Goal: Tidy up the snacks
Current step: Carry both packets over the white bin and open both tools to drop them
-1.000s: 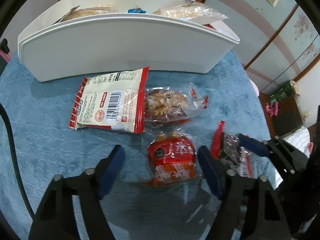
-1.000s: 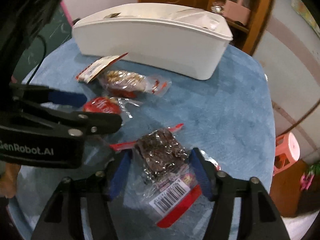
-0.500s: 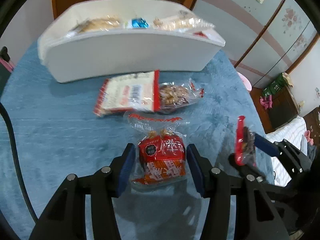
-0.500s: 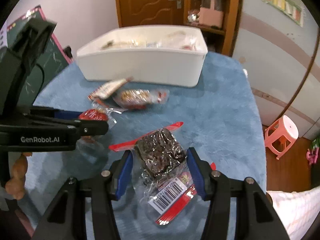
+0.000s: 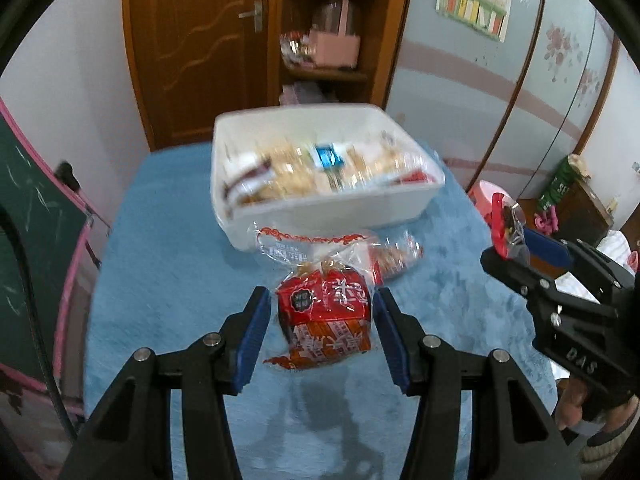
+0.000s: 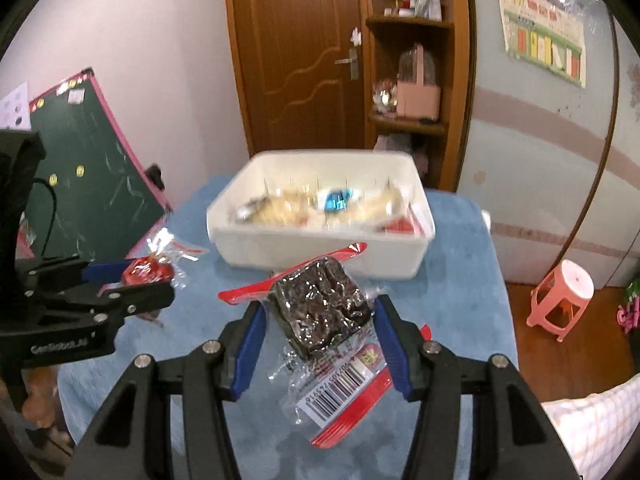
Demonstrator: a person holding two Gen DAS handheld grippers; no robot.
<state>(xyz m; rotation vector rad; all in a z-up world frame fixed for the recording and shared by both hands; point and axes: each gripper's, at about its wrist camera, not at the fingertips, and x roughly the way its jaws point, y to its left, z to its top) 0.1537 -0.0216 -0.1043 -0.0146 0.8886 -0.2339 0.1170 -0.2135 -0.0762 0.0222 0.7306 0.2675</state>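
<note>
- The left gripper (image 5: 322, 316) clamps a red snack pack (image 5: 326, 316) between its blue pads; the crinkled clear wrapper rises above the jaws to a red scalloped seal, and the pack hangs above the blue tablecloth (image 5: 168, 248).
- The right gripper (image 6: 320, 324) is closed on a dark brownie-like bar (image 6: 320, 310) in glossy clear film; a red sealed edge sticks out at 11 o'clock of the bar and a barcode label trails toward 6 o'clock.
- The white plastic bin (image 5: 332, 208), rectangular with rounded corners, stands at 12 o'clock of both grippers on the fuzzy, embossed cloth; the snack packets (image 5: 320, 172) inside are motion-blurred, with only pale wrappers and one blue piece readable.
- Only the left wrist view shows a further nut-filled clear packet (image 5: 394, 260) lying on the cloth at 2 o'clock of the held red pack, partly hidden behind that pack's wrapper.
- Only the right wrist view shows a green chalkboard (image 6: 84, 184) with a pink frame at 10 o'clock and a pink plastic stool (image 6: 560, 300) on the floor at 3 o'clock.
- Each view catches the other gripper edge-on at its border, so the packs there appear only as slivers.
- The bin's near wall is blurred, and printed text on both wrappers is unreadable.
</note>
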